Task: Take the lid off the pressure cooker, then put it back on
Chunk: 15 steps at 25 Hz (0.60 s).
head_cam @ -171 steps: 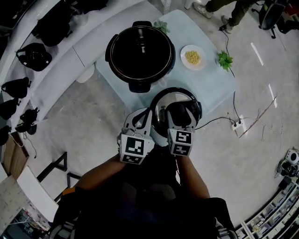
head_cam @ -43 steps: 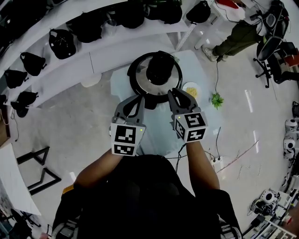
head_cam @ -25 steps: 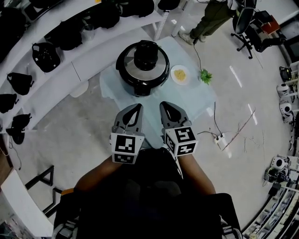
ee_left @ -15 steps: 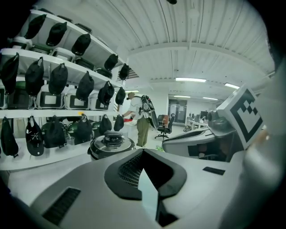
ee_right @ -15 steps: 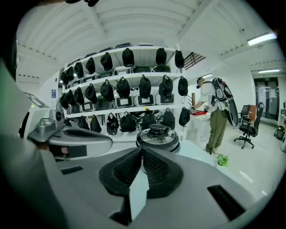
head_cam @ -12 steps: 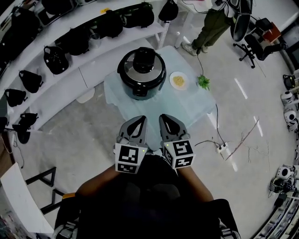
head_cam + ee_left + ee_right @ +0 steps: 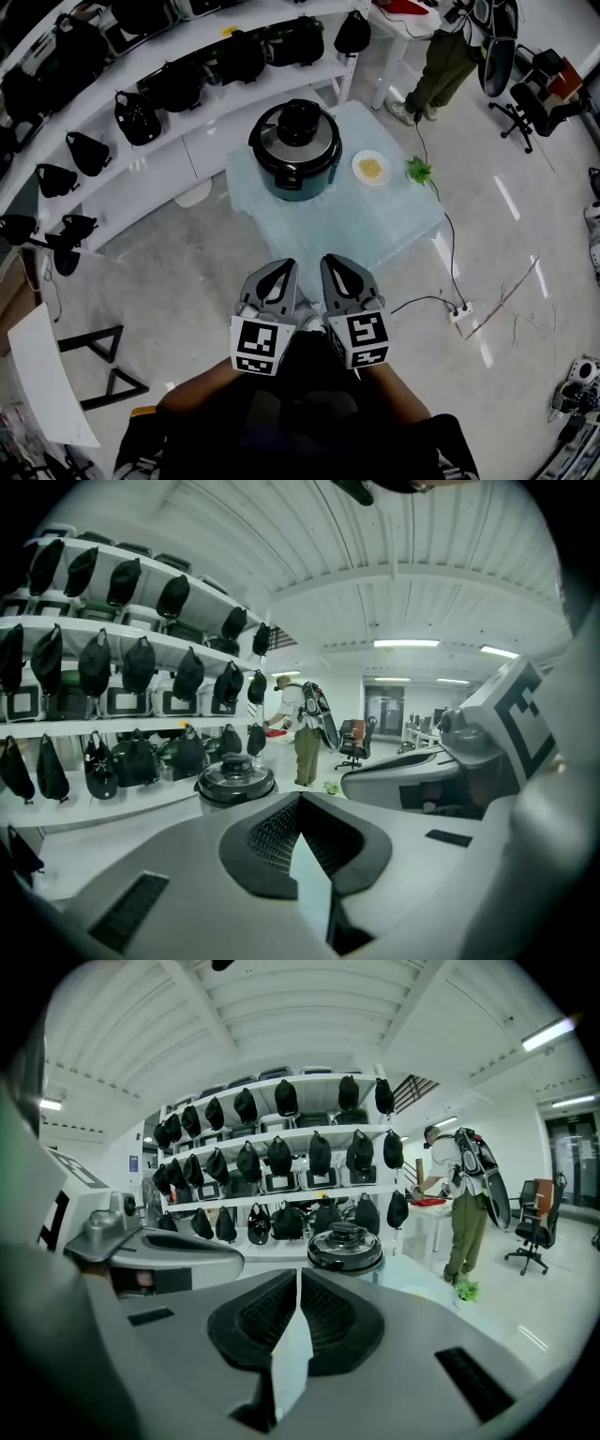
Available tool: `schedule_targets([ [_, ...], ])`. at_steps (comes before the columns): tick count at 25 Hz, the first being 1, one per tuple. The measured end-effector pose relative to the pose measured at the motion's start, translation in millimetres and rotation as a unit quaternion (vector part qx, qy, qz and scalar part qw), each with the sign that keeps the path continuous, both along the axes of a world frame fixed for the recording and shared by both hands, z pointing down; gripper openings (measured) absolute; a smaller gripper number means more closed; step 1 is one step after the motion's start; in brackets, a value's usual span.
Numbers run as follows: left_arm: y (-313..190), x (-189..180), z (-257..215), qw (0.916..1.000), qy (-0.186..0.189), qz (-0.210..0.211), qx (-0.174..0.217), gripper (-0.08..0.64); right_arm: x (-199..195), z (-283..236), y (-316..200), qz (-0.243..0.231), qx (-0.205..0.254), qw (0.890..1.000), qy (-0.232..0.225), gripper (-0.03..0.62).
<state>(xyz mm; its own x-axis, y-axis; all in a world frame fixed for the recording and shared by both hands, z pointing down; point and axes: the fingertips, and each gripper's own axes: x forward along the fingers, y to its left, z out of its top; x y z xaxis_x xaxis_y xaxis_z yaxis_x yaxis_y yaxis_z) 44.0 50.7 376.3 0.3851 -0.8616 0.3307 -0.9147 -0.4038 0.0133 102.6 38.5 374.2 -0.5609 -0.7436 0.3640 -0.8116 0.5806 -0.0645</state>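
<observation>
**A:** What's nearest?

**B:** The two grippers, side by side in front of the person's chest. The left gripper (image 7: pixel 279 268) has its jaws pressed together, and its own view shows the ribbed pads (image 7: pixel 272 834) meeting with nothing between them. The right gripper (image 7: pixel 334 262) is the same, jaws together and empty.

**A:** Are they at the cooker?

**B:** No, they're well apart from it, at the near side of the pale table (image 7: pixel 375 225).

**A:** Where's the cooker?

**B:** The pressure cooker (image 7: pixel 298 167) stands at the table's far left, with the lid (image 7: pixel 300 131) seated on top, black knob up. I can't tell from these views whether it's locked.

**A:** Anything beside it?

**B:** A small white plate (image 7: pixel 371 168) holding something yellow sits just right of the cooker. A green sprig (image 7: pixel 419 171) lies near the right corner.

**A:** And beyond?

**B:** White shelves (image 7: pixel 187 127) lined with black bags (image 7: pixel 139 117) curve behind the table. A bystander (image 7: pixel 441 66) stands at the far right.
</observation>
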Motion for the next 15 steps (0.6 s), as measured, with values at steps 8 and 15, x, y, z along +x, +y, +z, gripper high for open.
schedule_targets([
  [8, 20, -12, 0, 1.0000, -0.002, -0.004, 0.005, 0.008, -4, 1, 26, 0.006, -0.001, 1.000, 0.009, 0.029],
  [15, 20, -38, -15, 0.9996, -0.011, 0.014, 0.023, 0.008, -21, -6, 30, 0.044, -0.002, 0.999, 0.004, 0.029],
])
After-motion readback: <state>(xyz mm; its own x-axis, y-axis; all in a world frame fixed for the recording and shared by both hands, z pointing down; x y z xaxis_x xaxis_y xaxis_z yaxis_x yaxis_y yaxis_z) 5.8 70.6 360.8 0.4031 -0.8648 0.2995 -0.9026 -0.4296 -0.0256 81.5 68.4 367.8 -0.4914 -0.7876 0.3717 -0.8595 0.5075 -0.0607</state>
